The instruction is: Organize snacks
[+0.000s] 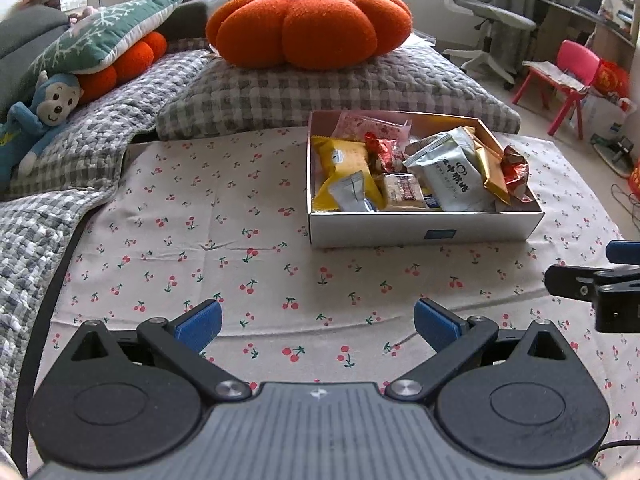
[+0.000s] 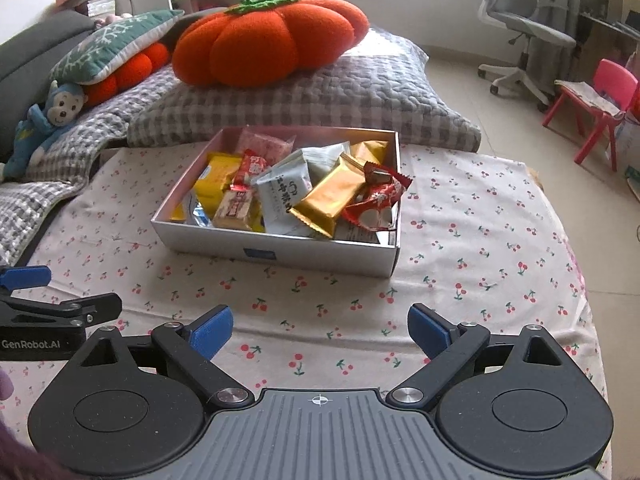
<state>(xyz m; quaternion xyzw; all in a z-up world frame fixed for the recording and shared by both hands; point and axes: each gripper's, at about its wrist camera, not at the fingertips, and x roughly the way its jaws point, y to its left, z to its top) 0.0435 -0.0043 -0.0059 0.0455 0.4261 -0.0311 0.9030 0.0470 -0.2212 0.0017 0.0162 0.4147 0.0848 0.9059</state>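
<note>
A white cardboard box (image 1: 420, 226) (image 2: 276, 246) stands on the cherry-print cloth and holds several snack packets: yellow (image 1: 344, 160), pale blue-grey (image 1: 448, 176) (image 2: 284, 192), gold (image 2: 332, 196), red (image 2: 376, 204) and pink (image 2: 266, 144). My left gripper (image 1: 318, 326) is open and empty, low over the cloth in front of the box. My right gripper (image 2: 320, 330) is open and empty, also in front of the box. Each gripper shows at the edge of the other's view: the right gripper in the left wrist view (image 1: 600, 280), the left gripper in the right wrist view (image 2: 48, 300).
A grey checked cushion (image 1: 320, 92) with an orange pumpkin pillow (image 1: 308, 24) lies behind the box. A grey blanket (image 1: 36, 216), a green pillow and a blue monkey toy (image 1: 36, 116) are at the left. An office chair (image 2: 528, 36) and pink chair (image 2: 600, 100) stand at the right.
</note>
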